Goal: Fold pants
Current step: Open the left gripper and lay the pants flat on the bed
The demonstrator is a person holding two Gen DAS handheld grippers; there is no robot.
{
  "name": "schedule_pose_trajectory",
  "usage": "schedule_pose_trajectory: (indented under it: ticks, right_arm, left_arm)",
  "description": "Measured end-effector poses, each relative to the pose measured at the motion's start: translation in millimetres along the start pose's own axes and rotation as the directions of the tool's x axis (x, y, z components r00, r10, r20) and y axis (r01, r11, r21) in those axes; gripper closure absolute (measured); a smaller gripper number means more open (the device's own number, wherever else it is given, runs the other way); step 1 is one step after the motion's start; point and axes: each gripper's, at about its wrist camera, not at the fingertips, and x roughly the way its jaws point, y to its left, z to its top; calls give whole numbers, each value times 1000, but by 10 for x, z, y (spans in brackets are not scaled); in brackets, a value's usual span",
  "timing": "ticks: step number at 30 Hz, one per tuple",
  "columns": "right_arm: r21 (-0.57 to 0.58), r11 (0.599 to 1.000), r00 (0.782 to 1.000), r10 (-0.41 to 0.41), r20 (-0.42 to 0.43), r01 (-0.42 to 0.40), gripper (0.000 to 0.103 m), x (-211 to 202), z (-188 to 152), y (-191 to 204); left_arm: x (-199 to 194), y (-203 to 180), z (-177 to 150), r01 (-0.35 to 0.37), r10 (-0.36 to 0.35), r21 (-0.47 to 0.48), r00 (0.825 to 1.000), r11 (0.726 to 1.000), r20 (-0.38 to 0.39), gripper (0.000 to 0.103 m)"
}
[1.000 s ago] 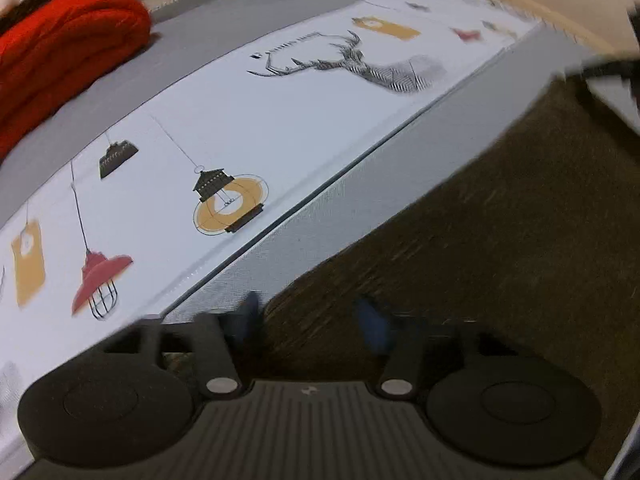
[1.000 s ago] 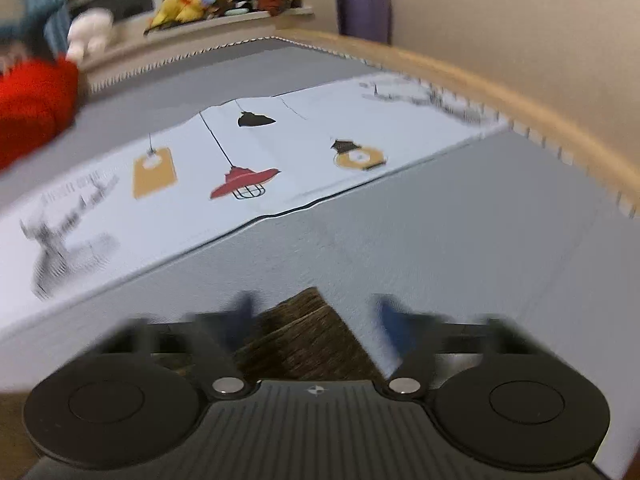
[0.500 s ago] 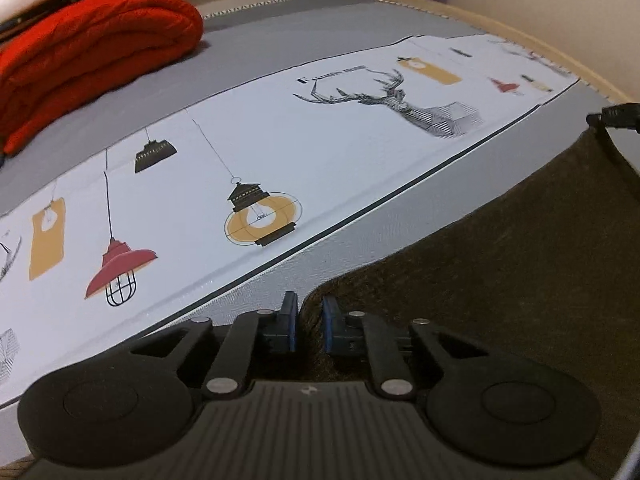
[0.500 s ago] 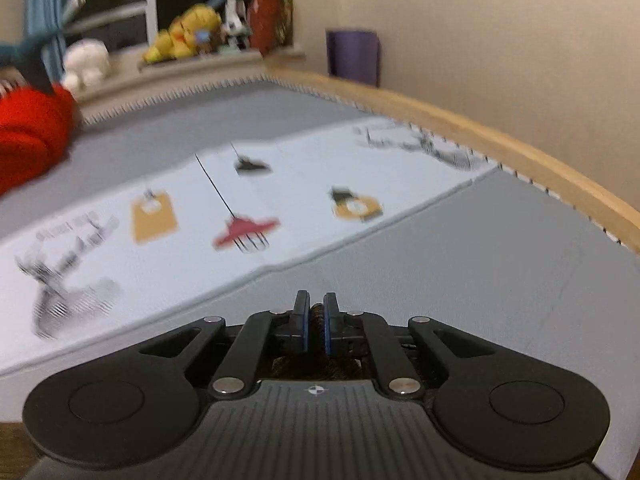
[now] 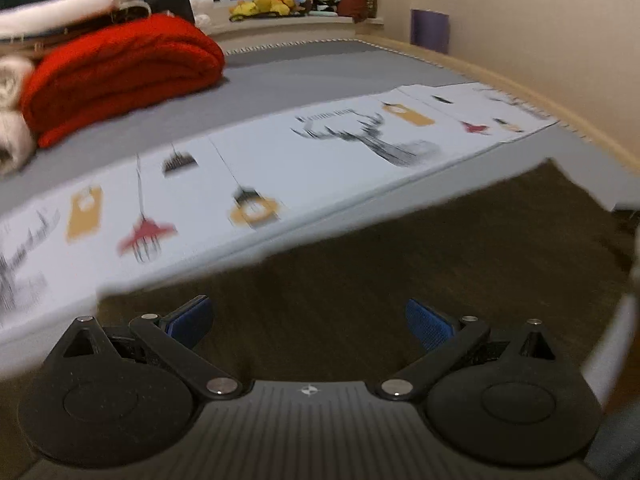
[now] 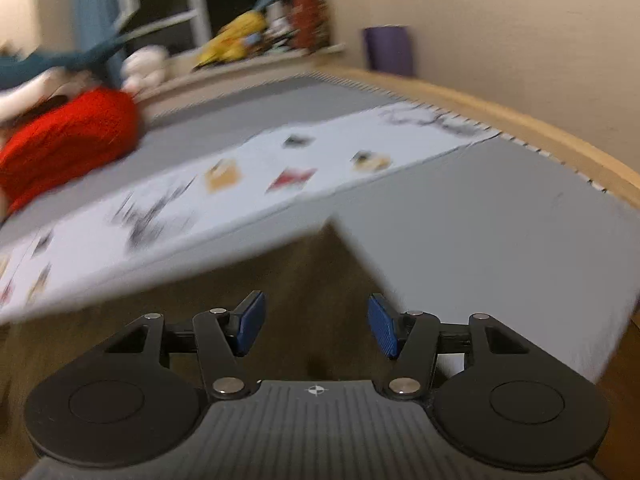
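Both grips just let go – left gripper and right gripper opening, nothing pinched; pants lie flat – fold laid, next awaits

Surface: bed with a grey cover, wooden rim along its far and right edges. Landmark: printed sheet, pale, with lamps, tags and a deer head, lying flat across the bed as a long strip.

Near side of the printed sheet: brown pants, spread flat on the grey cover, their far edge just beside the sheet's near edge. One corner shows in the right wrist view.

Far side of the printed sheet, to the left: folded red blanket on the grey cover, apart from the sheet. Both views blurred; finer detail unreadable.
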Motion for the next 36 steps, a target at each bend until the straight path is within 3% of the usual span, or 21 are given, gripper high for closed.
schedule_pose_trajectory:
  ticks: [2, 4, 6, 7, 10, 12, 14, 17, 19, 22, 23, 24, 26, 32, 36]
  right_arm:
    - [-75, 996, 998, -60, -35, 57, 45, 50, -186, 35]
    - [-119, 986, 991, -120, -52, 113, 57, 234, -302, -44]
    - [-73, 991, 992, -118, -31, 116, 69, 275, -246, -131]
    - [0, 993, 992, -115, -45, 115, 70, 244, -187, -178]
    - [247, 967, 998, -63, -17, 66, 60, -34, -92, -373]
    - [330, 940, 995, -102, 19, 90, 42, -227, -145, -473]
    - [446, 890, 991, -127, 35, 98, 36, -365, -271, -628]
    - [605, 794, 997, -71, 14, 48, 36, -361, -498, -822]
    - [668, 744, 1000, -16, 18, 0, 36, -299, -626, -855]
    - [701, 712, 1000, 13, 20, -23, 35, -177, -728, -804]
    - [707, 706, 1000, 8, 30, -27, 29, -142, -746, -790]
    - [715, 698, 998, 15, 55, -50, 16, -130, -750, -781]
    - [733, 677, 997, 21, 73, -67, 5, -74, -705, -781]
    - [706, 707, 995, -84, 52, 23, 10, 67, -480, -717]
    - [650, 756, 991, -131, 38, 75, 7, 207, -415, -632]
  left_arm:
    - [-27, -59, -190, 4, -4, 8, 999, 1000, -32, 0]
    - [83, -108, -391, -60, 65, 50, 994, 997, -93, 0]
    - [196, -85, -520, -144, 154, 76, 975, 987, -158, 0]
    - [152, -28, -551, -160, 168, 58, 973, 985, -157, 0]
    - [-160, 123, -542, -176, 173, -23, 979, 984, -111, 0]
    - [-377, 205, -548, -193, 189, -62, 979, 979, -76, 0]
    - [-558, 307, -564, -217, 212, -99, 975, 971, -58, 0]
    - [-766, 455, -606, -247, 241, -155, 969, 957, -55, 0]
    - [-911, 568, -651, -258, 251, -203, 966, 944, -61, 0]
    - [-1075, 745, -696, -274, 265, -263, 962, 925, -71, 0]
    - [-1117, 816, -703, -280, 271, -279, 960, 919, -70, 0]
    - [-1169, 879, -717, -289, 281, -295, 957, 911, -69, 0]
    - [-1254, 1006, -747, -305, 300, -333, 952, 892, -70, 0]
    - [-1416, 1306, -841, -322, 318, -439, 944, 839, -83, 0]
    - [-1409, 1387, -885, -338, 330, -459, 939, 822, -101, 0]
